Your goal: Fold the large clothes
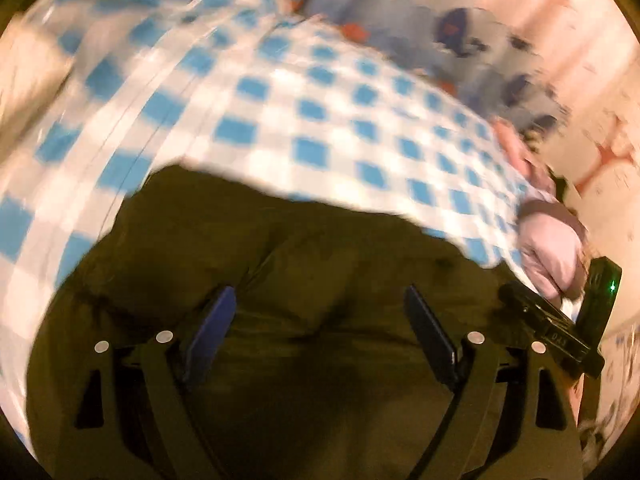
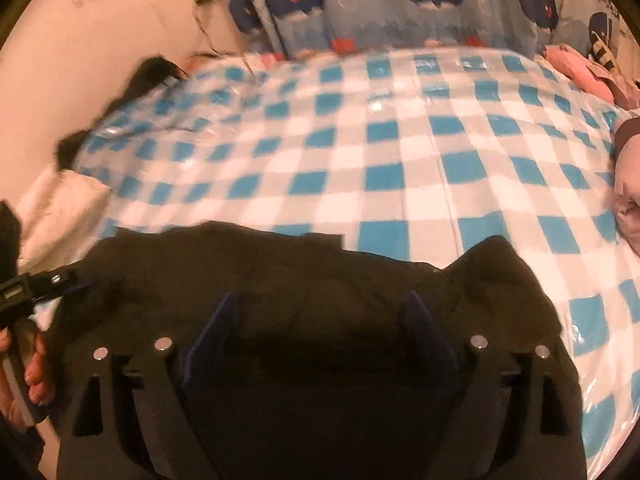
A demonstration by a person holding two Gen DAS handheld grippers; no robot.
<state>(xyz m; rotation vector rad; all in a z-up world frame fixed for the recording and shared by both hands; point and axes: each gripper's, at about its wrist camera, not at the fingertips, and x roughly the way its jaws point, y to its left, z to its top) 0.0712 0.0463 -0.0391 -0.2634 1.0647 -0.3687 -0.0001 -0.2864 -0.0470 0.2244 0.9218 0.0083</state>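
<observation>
Fingers of my left gripper point(image 1: 320, 320) and right gripper point(image 2: 324, 324) stand spread, gripping nothing, above the dark garment point(image 2: 320, 276) lying on the checked bed cover point(image 2: 400, 152). I judge it soft, limp, light; best pinched at edge corners.

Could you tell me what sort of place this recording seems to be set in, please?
Probably a bedroom: a blue-and-white checked cover spreads over what looks like a bed, a whale-print cushion stands at its far edge, and a dark garment lies on it for folding.
</observation>
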